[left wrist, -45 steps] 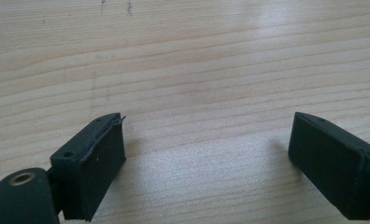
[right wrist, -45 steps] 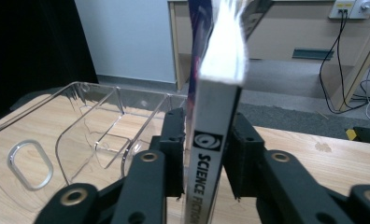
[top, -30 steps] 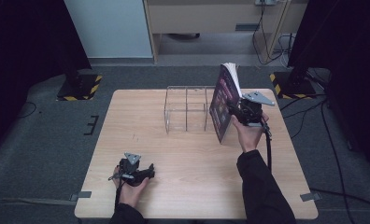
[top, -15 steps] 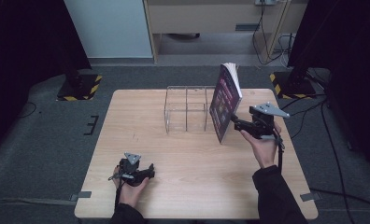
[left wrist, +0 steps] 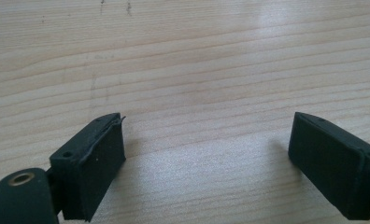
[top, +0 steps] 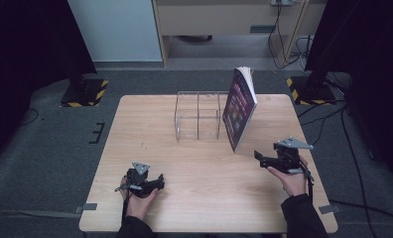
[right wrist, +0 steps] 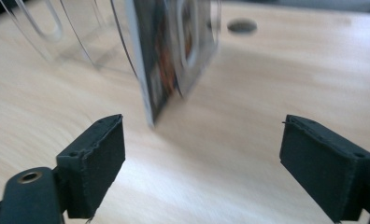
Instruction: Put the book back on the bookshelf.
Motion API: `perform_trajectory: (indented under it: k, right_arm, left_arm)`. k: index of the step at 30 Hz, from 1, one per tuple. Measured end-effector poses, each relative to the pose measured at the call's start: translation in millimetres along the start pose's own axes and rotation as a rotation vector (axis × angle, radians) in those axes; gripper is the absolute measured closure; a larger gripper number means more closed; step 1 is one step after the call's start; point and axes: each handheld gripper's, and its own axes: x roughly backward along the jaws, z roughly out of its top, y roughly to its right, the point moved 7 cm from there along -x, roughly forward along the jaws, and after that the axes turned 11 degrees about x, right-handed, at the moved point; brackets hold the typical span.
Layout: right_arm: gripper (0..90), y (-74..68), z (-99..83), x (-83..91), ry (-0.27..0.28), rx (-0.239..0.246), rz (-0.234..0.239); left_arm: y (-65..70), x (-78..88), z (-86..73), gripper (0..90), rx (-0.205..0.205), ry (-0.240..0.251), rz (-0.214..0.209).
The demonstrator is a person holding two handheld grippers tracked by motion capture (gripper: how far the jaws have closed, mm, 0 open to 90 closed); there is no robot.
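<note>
A dark-covered book [top: 240, 109] stands tilted on the wooden table [top: 135, 129], its top leaning against the right end of a clear wire rack [top: 197, 116]. My right gripper [top: 258, 157] hovers low over the table in front and to the right of the book, apart from it. Its jaws have just been opening and stand wide, with nothing between them. In the right gripper view the book [right wrist: 160, 60] and rack [right wrist: 47, 28] lie blurred beyond the right gripper [right wrist: 202, 158]. My left gripper [top: 160, 181] rests open at the table's near left; bare wood lies between its pads [left wrist: 206, 158].
Two stand bases with yellow-black stripes [top: 83, 91] [top: 308, 89] sit on the grey floor beyond the table's far corners. Cables [top: 328, 119] trail on the floor at the right. A small dark round mark [right wrist: 242, 25] shows on the tabletop behind the book.
My right gripper let go of the book, opened wide, and drew back toward the near edge and down. The book stays leaning on the rack. My left gripper has not moved.
</note>
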Motion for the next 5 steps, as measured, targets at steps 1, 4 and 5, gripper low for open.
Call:
perform_trajectory:
  k: [1,4,5]
  right_arm:
    - [13.4,2.2,-6.5,-0.5,-0.014,0.013,-0.011]
    - [12.6,6.3,-21.1,0.2,-0.044,0.028,-0.015]
    - [12.6,8.2,-26.5,0.9,-0.057,0.025,-0.023]
  left_arm:
    - [0.1,0.0,0.0,9.9,0.000,0.000,-0.002]
    - [0.0,0.0,0.1,10.3,-0.003,0.000,-0.007]
    - [0.2,0.0,0.2,10.5,-0.004,0.001,-0.010]
